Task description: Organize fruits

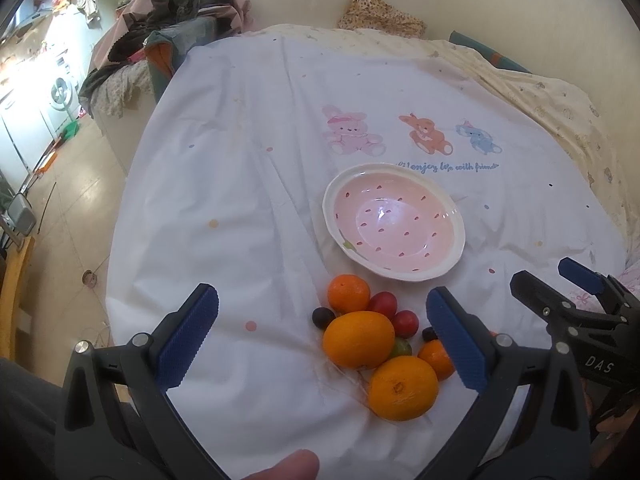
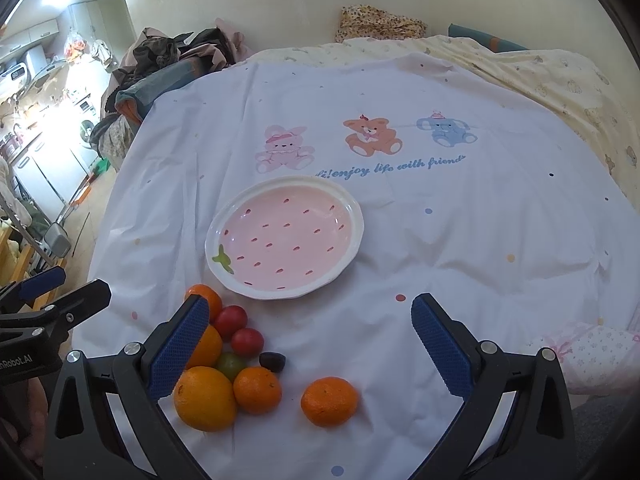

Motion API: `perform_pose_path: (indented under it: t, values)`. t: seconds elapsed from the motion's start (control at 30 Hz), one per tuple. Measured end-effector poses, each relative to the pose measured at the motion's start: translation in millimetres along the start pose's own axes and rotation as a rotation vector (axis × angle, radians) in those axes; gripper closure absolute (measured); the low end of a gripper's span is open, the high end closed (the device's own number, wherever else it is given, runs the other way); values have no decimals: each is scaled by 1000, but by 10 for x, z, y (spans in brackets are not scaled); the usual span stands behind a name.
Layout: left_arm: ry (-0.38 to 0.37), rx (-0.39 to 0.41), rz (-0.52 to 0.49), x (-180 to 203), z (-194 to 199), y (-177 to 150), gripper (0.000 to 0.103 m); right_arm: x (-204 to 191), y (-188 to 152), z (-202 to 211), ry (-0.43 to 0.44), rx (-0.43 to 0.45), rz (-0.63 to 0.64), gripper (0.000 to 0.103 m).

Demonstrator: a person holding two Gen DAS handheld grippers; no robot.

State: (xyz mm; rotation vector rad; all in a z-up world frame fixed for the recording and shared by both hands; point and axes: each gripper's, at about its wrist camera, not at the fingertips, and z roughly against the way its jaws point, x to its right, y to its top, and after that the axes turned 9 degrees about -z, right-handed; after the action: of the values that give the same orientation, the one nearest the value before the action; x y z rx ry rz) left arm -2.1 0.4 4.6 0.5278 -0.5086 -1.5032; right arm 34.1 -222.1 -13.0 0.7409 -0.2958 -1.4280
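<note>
A pink strawberry-pattern plate (image 1: pixel 452 254) (image 2: pixel 352 240) lies empty on the white printed sheet. A cluster of fruit lies in front of it: oranges (image 1: pixel 358 339) (image 2: pixel 205 398), smaller mandarins (image 1: pixel 348 293) (image 2: pixel 257 390), red tomatoes (image 1: pixel 405 323) (image 2: pixel 247 341), a green one (image 2: pixel 231 365) and dark grapes (image 1: pixel 323 317) (image 2: pixel 273 361). One mandarin (image 2: pixel 329 401) lies apart to the right. My left gripper (image 1: pixel 322 338) is open above the cluster, holding nothing. My right gripper (image 2: pixel 310 346) is open and empty above the lone mandarin; it also shows in the left wrist view (image 1: pixel 556 284).
The sheet (image 2: pixel 440 240) covers a bed with a yellow quilt (image 2: pixel 560 80) at the back right. Piled clothes (image 2: pixel 172 60) lie at the back left. The floor and kitchen units (image 1: pixel 48 160) are to the left. A small pink-trimmed pillow (image 2: pixel 596 356) lies at the right.
</note>
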Motion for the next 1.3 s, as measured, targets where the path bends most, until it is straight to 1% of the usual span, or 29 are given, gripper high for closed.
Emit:
perform_pose_path:
  t: [0.3, 0.7, 0.83, 0.9, 0.93, 1.03, 1.07, 1.1, 1.23, 1.3]
  values:
    - [-13, -7, 3, -7, -18, 4, 0, 3, 4, -4, -1, -2, 0, 0]
    - [-8, -13, 1, 6, -29, -29, 0, 13, 3, -11, -1, -2, -3, 0]
    - [-5, -32, -8, 16, -17, -45, 0, 39, 13, -11, 3, -8, -12, 0]
    - [-15, -86, -22, 55, -60, -79, 0, 84, 31, 8, -1, -5, -31, 0]
    - [-46, -138, -32, 89, -122, -111, 0, 124, 41, 21, -2, -4, -50, 0]
    - [-103, -246, -53, 196, -302, -225, 1, 218, 62, 72, -2, 3, -90, 0]
    - [-116, -279, -56, 237, -374, -279, 3, 236, 64, 84, 3, 0, -91, 0]
    - [-113, -307, -55, 273, -440, -326, 10, 257, 58, 99, 5, -1, -87, 0]
    - [-162, -384, -40, 439, -651, -439, 12, 362, 35, 120, 6, -20, -94, 0]
    - [-171, -407, -48, 534, -740, -470, 12, 423, 23, 117, 3, -31, -108, 0]
